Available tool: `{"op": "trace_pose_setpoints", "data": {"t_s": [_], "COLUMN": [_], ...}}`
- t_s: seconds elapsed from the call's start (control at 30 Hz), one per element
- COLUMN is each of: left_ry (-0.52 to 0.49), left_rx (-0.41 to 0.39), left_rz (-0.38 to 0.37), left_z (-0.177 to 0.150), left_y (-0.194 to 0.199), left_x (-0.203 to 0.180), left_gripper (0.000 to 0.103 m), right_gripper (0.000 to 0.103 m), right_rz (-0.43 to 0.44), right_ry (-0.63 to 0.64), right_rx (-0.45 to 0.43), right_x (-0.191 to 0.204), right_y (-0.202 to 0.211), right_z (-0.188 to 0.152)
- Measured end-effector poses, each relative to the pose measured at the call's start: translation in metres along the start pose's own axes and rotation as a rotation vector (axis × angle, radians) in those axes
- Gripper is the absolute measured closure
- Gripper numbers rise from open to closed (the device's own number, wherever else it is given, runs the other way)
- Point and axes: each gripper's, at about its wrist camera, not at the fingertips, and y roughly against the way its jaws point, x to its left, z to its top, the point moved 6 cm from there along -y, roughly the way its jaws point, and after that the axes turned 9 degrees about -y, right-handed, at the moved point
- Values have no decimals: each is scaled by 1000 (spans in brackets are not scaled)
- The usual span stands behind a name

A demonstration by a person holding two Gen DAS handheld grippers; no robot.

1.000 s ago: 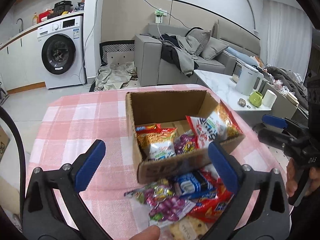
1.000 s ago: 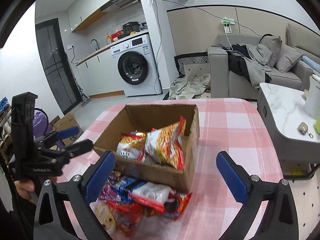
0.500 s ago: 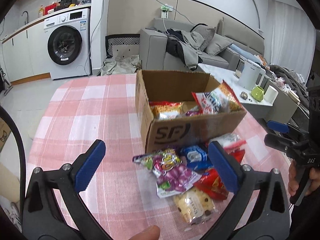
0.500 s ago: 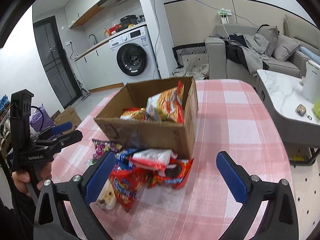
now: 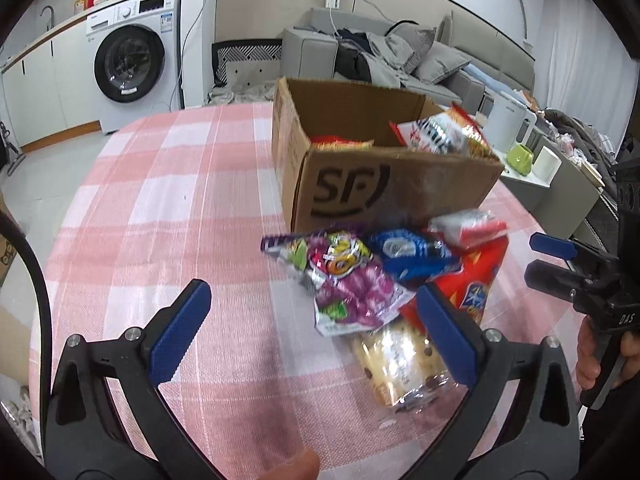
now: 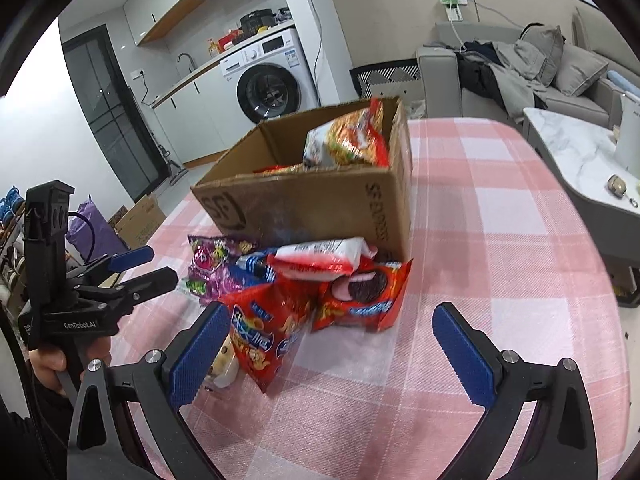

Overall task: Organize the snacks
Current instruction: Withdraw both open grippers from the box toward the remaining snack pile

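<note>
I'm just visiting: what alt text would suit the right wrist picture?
An open right gripper hovers over a pile of snack packets lying on a pink checked tablecloth before a cardboard box already holding snacks. The open left gripper waits at left.

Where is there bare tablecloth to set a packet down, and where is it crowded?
Bare cloth lies left of the cardboard box, out to the table's left edge, and right of the box toward the marble side table. It is crowded in front of the box, where the snack pile sits, between the open left gripper and open right gripper.
</note>
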Motion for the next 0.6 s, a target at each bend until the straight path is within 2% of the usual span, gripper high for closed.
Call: {"op": "trace_pose_setpoints", "data": {"t_s": [0.6], "left_ry": [38], "left_rx": [52], "left_rz": [-21], "left_z": [-21], "left_y": [-25], "left_x": [6], "left_gripper": [1], "right_gripper": [1], "right_rz": [74], "right_ry": [47], "right_rx": [115], "right_x": [36], "right_y": [-49], "right_z": [-28]}}
